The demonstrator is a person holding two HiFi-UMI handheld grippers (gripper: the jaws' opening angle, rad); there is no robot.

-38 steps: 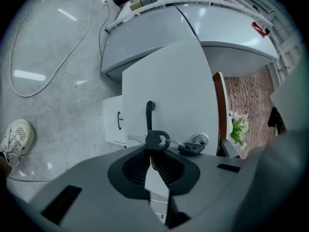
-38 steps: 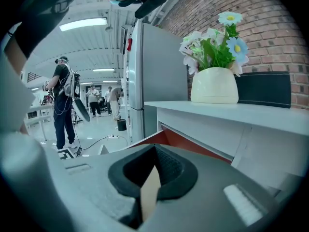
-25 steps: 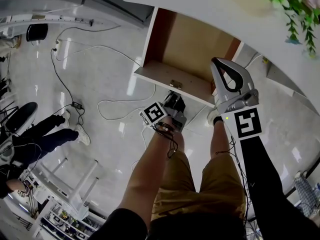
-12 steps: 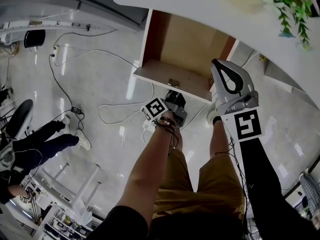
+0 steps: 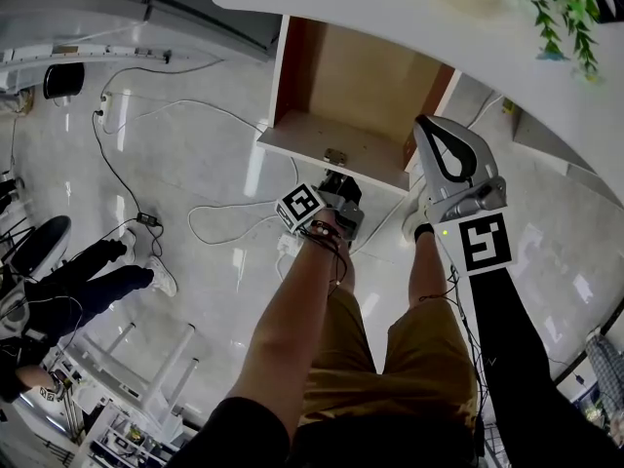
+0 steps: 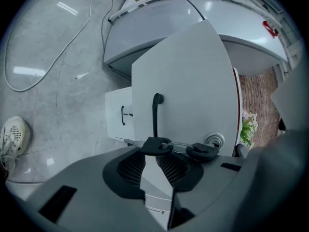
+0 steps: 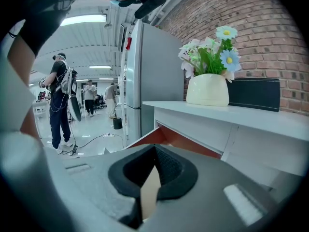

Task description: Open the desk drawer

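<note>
Wood-lined and white-fronted, the drawer (image 5: 341,76) stands well out from under the white table (image 5: 390,3). Compared with a second ago, we see about the same length of it exposed, and the left gripper (image 6: 153,152) stays at its front. We judge the pull to be at or near its end, so the task is largely done.

In the left gripper view the jaws are drawn almost together. The thin black handle (image 6: 155,115) runs straight into the narrow gap, so we read them as clamped on it. Keys (image 6: 155,145) on a ring hang from the lock (image 6: 215,140) and lie across the jaw tips.

The right gripper (image 7: 154,158) hovers over the drawer's right corner. Its jaws are together with nothing between them.

A vase of flowers (image 7: 207,88) rests on the table. Cables (image 5: 224,213) trail over the glossy floor (image 5: 195,135), bystanders (image 7: 60,100) stand well apart, and a seated person's legs (image 5: 88,271) show at far left. The holder's own legs (image 5: 419,349) sit just in front of the drawer; we judge that they would limit any further travel.
</note>
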